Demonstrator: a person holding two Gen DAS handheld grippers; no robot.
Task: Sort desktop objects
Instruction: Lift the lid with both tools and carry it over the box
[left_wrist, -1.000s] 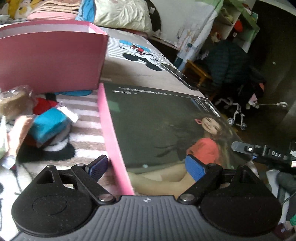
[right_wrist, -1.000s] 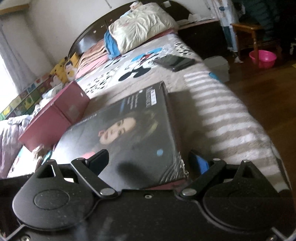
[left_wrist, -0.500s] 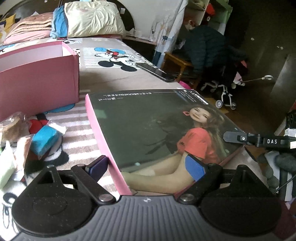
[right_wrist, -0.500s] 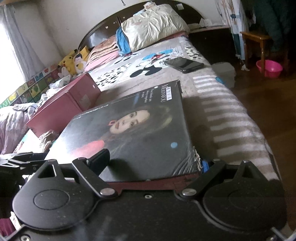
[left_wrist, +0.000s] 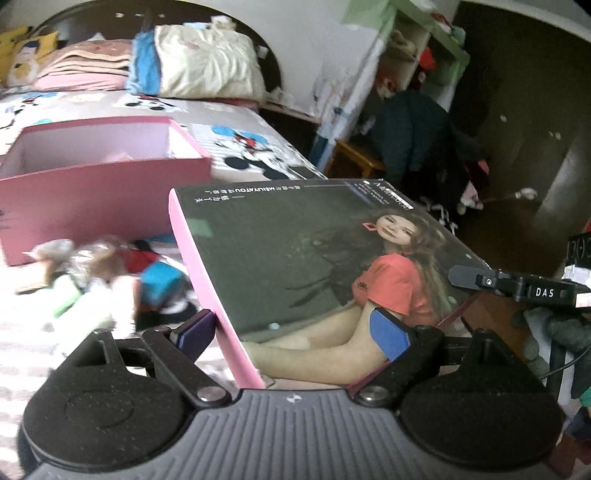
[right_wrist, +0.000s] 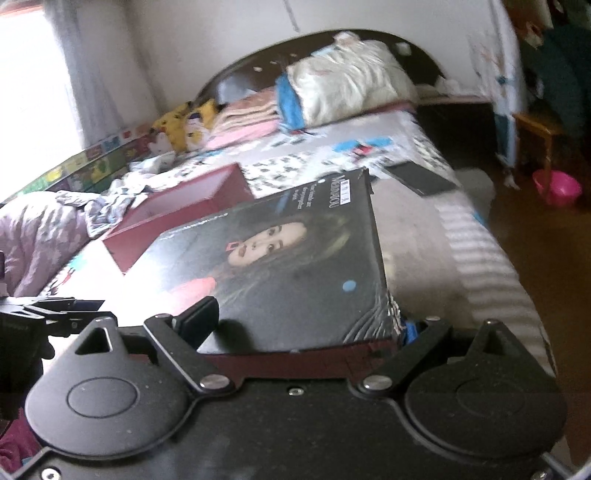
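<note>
A large flat box lid with a dark cover photo of a woman (left_wrist: 314, 251) and pink sides is held up above the bed by both grippers. My left gripper (left_wrist: 291, 330) is shut on its near corner, one blue pad on top of the cover. My right gripper (right_wrist: 306, 325) is shut on the lid's (right_wrist: 280, 266) other near edge. The open pink box (left_wrist: 99, 177) stands on the bed beyond and to the left; it also shows in the right wrist view (right_wrist: 184, 214).
Small wrapped items and a blue packet (left_wrist: 159, 284) lie on the bed in front of the pink box. A dark phone or tablet (right_wrist: 421, 179) lies near the bed's right edge. Pillows (right_wrist: 343, 88) and folded blankets are at the headboard. A pink basin (right_wrist: 556, 186) sits on the floor.
Both grippers have lifted the lid higher off the bed. The inside of the pink box has come into view in the left wrist camera.
</note>
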